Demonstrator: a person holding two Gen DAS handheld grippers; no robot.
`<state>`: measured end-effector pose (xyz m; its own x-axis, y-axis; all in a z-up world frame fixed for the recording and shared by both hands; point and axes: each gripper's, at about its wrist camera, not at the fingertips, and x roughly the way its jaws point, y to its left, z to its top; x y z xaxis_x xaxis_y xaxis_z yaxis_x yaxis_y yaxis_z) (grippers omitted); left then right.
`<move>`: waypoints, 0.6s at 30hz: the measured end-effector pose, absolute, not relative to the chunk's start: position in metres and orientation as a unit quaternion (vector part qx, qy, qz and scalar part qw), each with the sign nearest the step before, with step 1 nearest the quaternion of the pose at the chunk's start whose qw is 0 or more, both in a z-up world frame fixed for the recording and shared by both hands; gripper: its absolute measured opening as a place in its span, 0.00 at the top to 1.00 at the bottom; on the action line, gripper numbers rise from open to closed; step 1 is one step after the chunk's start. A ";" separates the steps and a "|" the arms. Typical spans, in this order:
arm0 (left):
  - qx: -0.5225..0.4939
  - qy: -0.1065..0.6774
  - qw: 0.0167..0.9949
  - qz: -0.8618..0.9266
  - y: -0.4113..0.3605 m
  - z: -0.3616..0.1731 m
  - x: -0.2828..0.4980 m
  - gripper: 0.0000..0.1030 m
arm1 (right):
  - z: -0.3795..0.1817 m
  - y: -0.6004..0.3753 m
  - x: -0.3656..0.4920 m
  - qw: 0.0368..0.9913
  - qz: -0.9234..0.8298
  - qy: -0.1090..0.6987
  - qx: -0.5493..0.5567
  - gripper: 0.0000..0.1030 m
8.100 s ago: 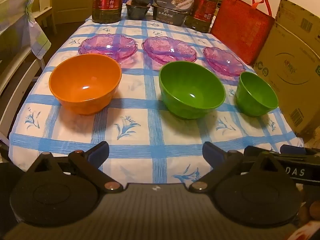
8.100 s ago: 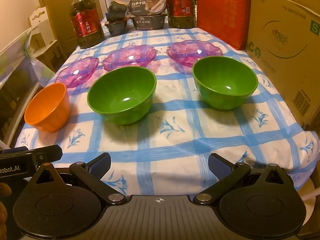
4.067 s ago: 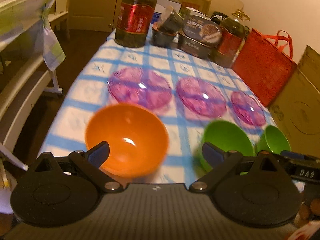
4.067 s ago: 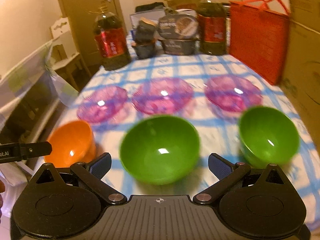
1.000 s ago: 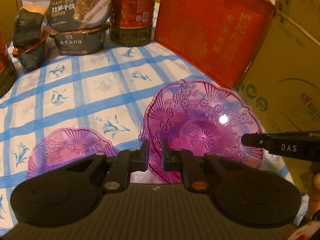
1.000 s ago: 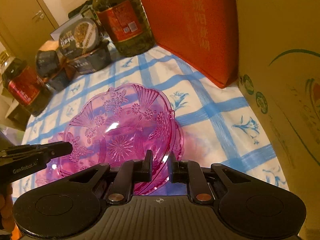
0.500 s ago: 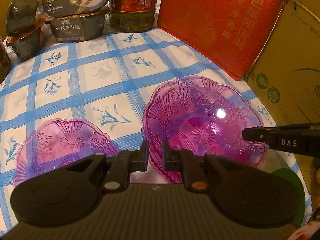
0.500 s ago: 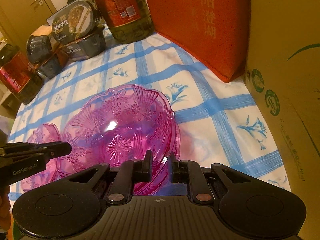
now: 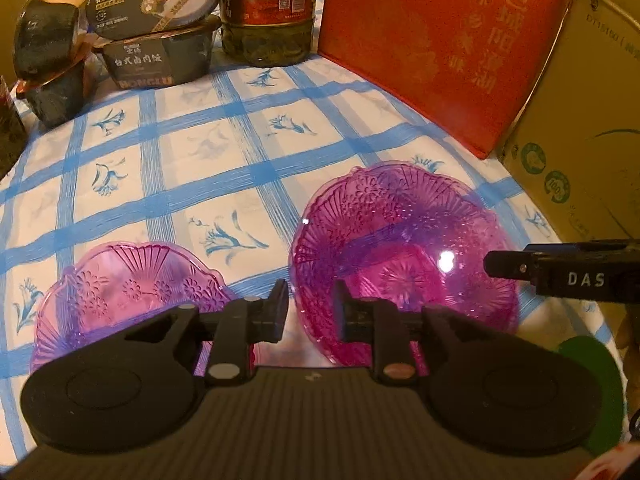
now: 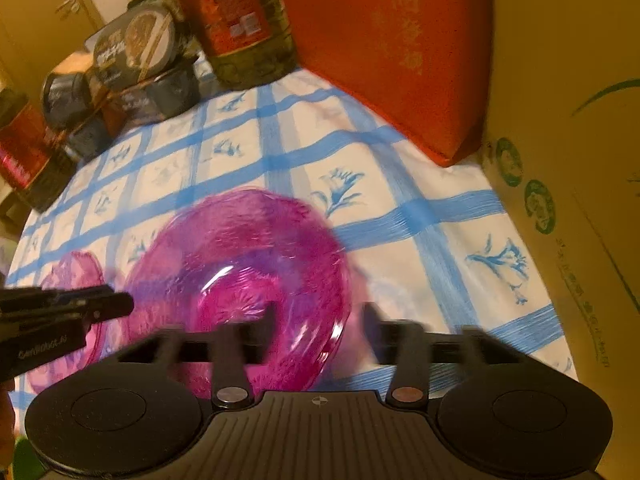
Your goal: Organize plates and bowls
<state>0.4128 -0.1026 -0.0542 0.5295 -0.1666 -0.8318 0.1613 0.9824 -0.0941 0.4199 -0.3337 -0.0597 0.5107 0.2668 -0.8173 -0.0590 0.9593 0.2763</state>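
A stack of pink patterned plates (image 9: 404, 248) lies on the checked tablecloth at the right; it also shows in the right wrist view (image 10: 240, 276), blurred. My left gripper (image 9: 308, 312) is partly open, its jaws astride the stack's near-left rim without pinching it. My right gripper (image 10: 320, 332) is open at the stack's near-right rim, motion-blurred. A single pink plate (image 9: 120, 296) lies to the left. A green bowl's edge (image 9: 588, 360) shows at the lower right.
At the table's back stand food containers (image 9: 156, 32) and an oil bottle (image 9: 272, 4). A red bag (image 9: 440, 40) and a cardboard box (image 9: 580, 132) border the right side. Another oil bottle (image 10: 24, 156) stands at the far left.
Both grippers, shut on the plate's rim before, have opened and let it go. The plate now rests on the stack. The right gripper is moving.
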 end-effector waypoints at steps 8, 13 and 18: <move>-0.032 0.464 0.881 -0.089 -0.092 -0.029 0.384 0.76 | -0.028 -0.339 0.397 0.870 0.088 0.468 0.128 0.45; -0.062 0.456 0.883 -0.086 -0.084 -0.006 0.348 0.73 | -0.001 -0.324 0.362 0.874 0.100 0.460 0.125 0.45; -0.072 0.444 0.890 -0.078 -0.077 0.015 0.307 0.72 | 0.020 -0.303 0.324 0.877 0.111 0.455 0.103 0.45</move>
<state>0.3074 -0.0769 0.0152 0.5931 -0.2034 -0.7790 0.0755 0.9773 -0.1978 0.3236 -0.3033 0.0200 0.5604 0.2890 -0.7762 -0.1016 0.9541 0.2818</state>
